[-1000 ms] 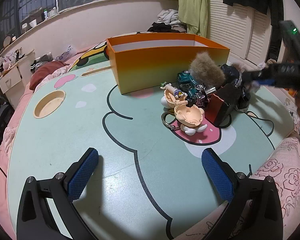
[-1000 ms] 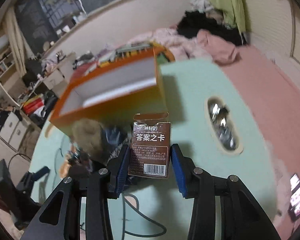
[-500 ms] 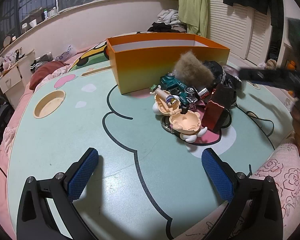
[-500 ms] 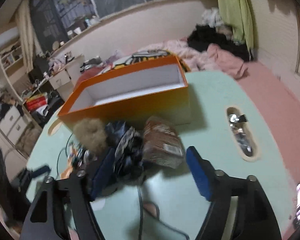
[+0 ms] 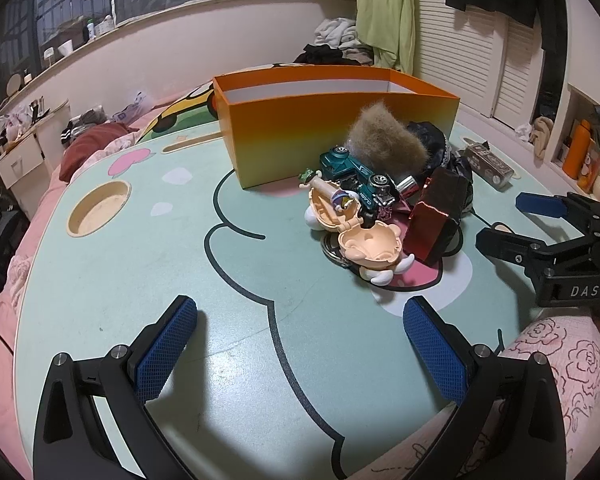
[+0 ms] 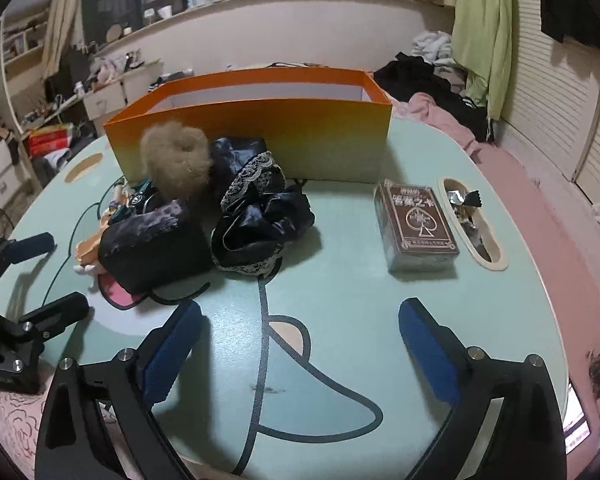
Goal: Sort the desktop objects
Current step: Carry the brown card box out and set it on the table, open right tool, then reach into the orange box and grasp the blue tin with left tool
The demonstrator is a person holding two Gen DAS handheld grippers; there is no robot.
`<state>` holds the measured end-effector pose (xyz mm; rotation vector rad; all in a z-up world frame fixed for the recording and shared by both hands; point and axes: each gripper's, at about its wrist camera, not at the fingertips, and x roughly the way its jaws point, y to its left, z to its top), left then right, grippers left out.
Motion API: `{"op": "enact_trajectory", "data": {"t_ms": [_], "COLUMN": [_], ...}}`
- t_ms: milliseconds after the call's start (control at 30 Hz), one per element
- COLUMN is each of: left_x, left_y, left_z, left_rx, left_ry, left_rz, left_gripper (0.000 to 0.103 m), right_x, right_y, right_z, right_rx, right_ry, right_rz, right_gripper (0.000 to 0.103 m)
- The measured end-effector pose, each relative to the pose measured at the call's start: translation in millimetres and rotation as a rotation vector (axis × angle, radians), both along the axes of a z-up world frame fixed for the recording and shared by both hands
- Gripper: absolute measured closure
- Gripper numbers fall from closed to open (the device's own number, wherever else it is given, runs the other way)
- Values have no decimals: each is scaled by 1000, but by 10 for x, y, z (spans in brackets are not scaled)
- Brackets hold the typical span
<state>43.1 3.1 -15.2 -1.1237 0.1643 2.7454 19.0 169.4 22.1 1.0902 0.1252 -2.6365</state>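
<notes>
An open orange box (image 5: 332, 120) stands at the back of the green table; it also shows in the right wrist view (image 6: 260, 128). In front of it is a heap: a furry brown ball (image 5: 384, 140), a teal toy car (image 5: 360, 180), a peach clamshell toy (image 5: 364, 240), a dark red box (image 5: 436, 216) and black lace cloth (image 6: 256, 208). A brown card box (image 6: 416, 220) lies flat on the table, apart from the heap. My left gripper (image 5: 300, 344) is open and empty near the front edge. My right gripper (image 6: 300, 344) is open and empty, short of the card box.
A round cup hole (image 5: 98, 208) sits in the table at the left. A slot with foil wrappers (image 6: 470, 216) lies right of the card box. A pink quilt (image 5: 560, 360) borders the table's front right. A cluttered bed and shelves surround the table.
My right gripper let go of the brown card box, which now lies flat on the table, and drew back and lower. My left gripper has not moved.
</notes>
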Motion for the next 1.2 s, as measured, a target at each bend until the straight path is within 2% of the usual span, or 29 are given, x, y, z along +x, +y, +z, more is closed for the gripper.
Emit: {"op": "enact_trajectory", "data": {"t_ms": [200, 267, 333, 367, 433, 500, 567, 700, 767, 800, 833, 867, 900, 1033, 1200], "left_x": [-41, -65, -174, -277, -605, -1060, -1498, -2325, -2473, -2499, -2510, -2517, -2508, -2453, -2480], "left_y": [7, 38, 95, 150, 332, 557, 791, 1165, 1266, 1299, 1327, 1335, 1317, 1178, 718], "left_z": [85, 313, 675, 845, 1125, 1279, 1248, 780, 555, 466, 358, 275, 238, 257, 329], "left_rx": [9, 48, 150, 191, 226, 256, 269, 296, 258, 237, 211, 204, 247, 267, 270], "left_ry": [-13, 13, 26, 10, -64, -140, -244, -532, -593, -608, -627, -644, -642, -628, -594], "left_rz": [-16, -41, -74, -94, -126, -154, -155, -73, -41, -25, -6, 2, -9, -34, 56], "left_gripper": [1, 4, 4, 4, 4, 6, 14, 32, 39, 43, 51, 51, 51, 54, 54], "right_x": [23, 13, 20, 20, 21, 22, 26, 18, 19, 19, 21, 20, 17, 8, 13], "right_y": [6, 23, 22, 22, 21, 21, 20, 15, 13, 15, 14, 16, 12, 14, 9], "right_z": [-7, -5, -11, -12, -11, -11, -10, -7, -1, 0, 1, 4, 4, 3, -5], "right_rx": [-2, -5, -6, -6, -6, -7, -7, -8, -9, -10, -11, -11, -12, -16, -14], "right_ry": [0, -1, 0, 0, 0, 0, 1, 1, 2, 3, 4, 4, 4, 0, 2], "right_rz": [4, 5, 5, 5, 5, 5, 5, 5, 5, 5, 5, 6, 6, 4, 4], "right_gripper": [3, 3, 3, 3, 3, 3, 3, 3, 3, 3, 3, 3, 3, 3, 3]}}
